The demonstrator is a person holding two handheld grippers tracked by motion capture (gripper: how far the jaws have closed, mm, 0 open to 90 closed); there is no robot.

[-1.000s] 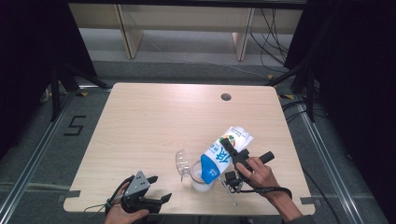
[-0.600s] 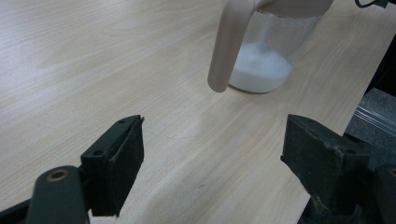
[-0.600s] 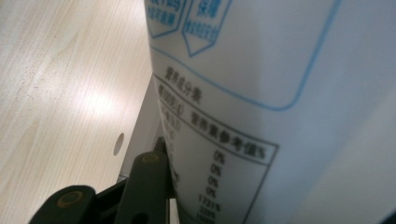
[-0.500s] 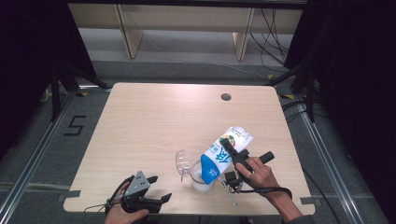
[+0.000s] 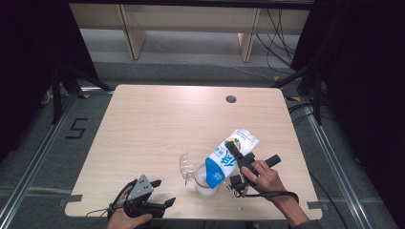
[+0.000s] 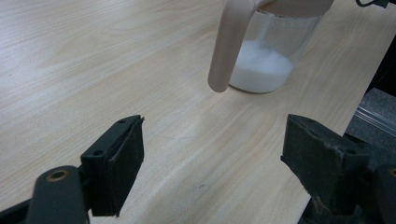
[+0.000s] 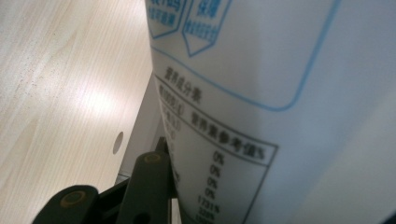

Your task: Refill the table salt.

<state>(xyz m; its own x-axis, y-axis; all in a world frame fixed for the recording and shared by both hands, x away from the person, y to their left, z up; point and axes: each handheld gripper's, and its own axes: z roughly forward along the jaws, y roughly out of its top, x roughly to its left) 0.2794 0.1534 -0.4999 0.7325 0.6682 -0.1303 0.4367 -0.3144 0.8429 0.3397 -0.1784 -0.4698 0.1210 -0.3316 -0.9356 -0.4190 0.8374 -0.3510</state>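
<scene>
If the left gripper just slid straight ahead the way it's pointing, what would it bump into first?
Most likely the clear pitcher with white powder in the bottom, its handle nearest. The left gripper has open, empty jaws with bare table ahead. The line looks slightly left of the pitcher, so it may graze the handle.

surface: counter (image 5: 157, 129), light wood grain, round hole (image 5: 231, 99) seen near far edge | standing on it: clear glass jug (image 5: 204, 183) near the person's edge, right of centre, white contents seen low inside | rest of the wood: bare, lit from above
</scene>
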